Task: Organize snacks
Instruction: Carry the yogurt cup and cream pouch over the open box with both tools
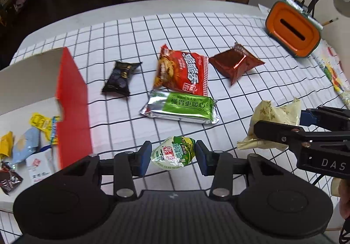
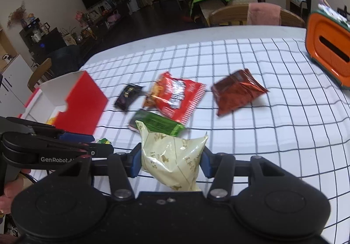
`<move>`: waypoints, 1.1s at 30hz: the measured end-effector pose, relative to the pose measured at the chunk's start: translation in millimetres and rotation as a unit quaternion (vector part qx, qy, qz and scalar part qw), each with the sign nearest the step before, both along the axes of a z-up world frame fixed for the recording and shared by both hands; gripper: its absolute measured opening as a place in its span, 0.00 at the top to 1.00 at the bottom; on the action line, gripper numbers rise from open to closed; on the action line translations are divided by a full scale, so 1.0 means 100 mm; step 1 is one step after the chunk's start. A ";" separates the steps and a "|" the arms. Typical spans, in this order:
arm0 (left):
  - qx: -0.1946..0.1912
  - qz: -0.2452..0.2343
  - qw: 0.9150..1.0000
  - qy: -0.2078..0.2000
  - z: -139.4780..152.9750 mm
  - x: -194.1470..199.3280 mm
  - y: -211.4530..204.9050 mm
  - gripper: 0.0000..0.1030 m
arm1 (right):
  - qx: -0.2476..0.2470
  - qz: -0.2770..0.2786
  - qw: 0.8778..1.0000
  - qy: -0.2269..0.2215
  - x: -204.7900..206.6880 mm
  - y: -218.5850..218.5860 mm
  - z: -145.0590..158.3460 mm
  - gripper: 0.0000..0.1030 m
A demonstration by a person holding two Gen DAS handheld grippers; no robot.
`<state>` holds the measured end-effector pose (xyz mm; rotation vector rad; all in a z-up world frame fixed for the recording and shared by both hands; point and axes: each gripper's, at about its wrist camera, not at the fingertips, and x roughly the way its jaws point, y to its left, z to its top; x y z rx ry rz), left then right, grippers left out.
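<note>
The left gripper (image 1: 173, 156) is clamped on a small green-and-white snack pouch (image 1: 174, 153), its blue pads pressing the pouch from both sides and carrying it clear above the table (image 1: 196, 10), which is covered by a white cloth with a black grid (image 1: 218, 32). The right gripper (image 2: 170, 162) is closed around a crinkled cream-coloured snack bag with gold print (image 2: 172, 161), also lifted off the cloth; in the left wrist view that same bag (image 1: 277, 113) hangs at the right edge between black fingers. At the left of the table stands an open red cardboard box with a white inside (image 1: 72, 95), and within it lie several small wrapped snacks, yellow, pale blue, white and dark ones. Still on the cloth, near the middle, are a small black snack packet (image 1: 120, 77), a red-and-orange crisp bag with white lettering (image 1: 182, 71), and a green-and-silver foil biscuit pack (image 1: 181, 108) just in front of the crisp bag and touching its lower edge. A dark red shiny foil bag (image 1: 236, 63) lies apart to the right. At the far right corner sits an orange tissue box with a dark slot (image 1: 293, 30), with pens standing behind it. Wooden chairs stand beyond the table's far edge.
</note>
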<state>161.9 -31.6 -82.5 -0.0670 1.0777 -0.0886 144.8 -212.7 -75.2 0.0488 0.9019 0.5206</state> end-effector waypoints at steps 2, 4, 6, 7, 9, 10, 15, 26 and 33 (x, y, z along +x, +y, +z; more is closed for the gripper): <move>-0.003 0.002 1.000 -0.005 0.08 -0.06 0.10 0.59 | -0.002 0.005 1.000 -0.007 -0.05 0.10 0.07 0.51; -0.001 0.004 1.000 -0.008 0.15 -0.10 0.19 0.59 | -0.001 0.010 1.000 -0.012 -0.09 0.22 0.14 0.51; 0.000 0.004 1.000 -0.014 0.21 -0.13 0.30 0.59 | -0.001 0.015 1.000 -0.020 -0.15 0.35 0.22 0.51; 0.001 0.004 1.000 -0.018 0.25 -0.15 0.35 0.59 | -0.001 0.019 1.000 -0.023 -0.17 0.41 0.26 0.51; 0.005 0.006 1.000 -0.023 0.30 -0.18 0.48 0.59 | -0.002 0.025 0.999 -0.031 -0.21 0.54 0.32 0.51; 0.005 0.009 1.000 -0.025 0.32 -0.19 0.55 0.59 | -0.003 0.028 0.999 -0.034 -0.22 0.61 0.35 0.51; 0.001 0.025 0.999 -0.038 0.42 -0.26 0.94 0.59 | -0.002 0.039 0.998 -0.047 -0.28 0.95 0.47 0.51; 0.009 0.053 0.997 -0.062 0.56 -0.43 1.70 0.59 | -0.015 0.079 0.995 -0.068 -0.34 1.78 0.58 0.51; 0.027 0.074 0.995 -0.062 0.52 -0.46 2.12 0.59 | -0.036 0.108 0.991 -0.067 -0.31 2.31 0.50 0.51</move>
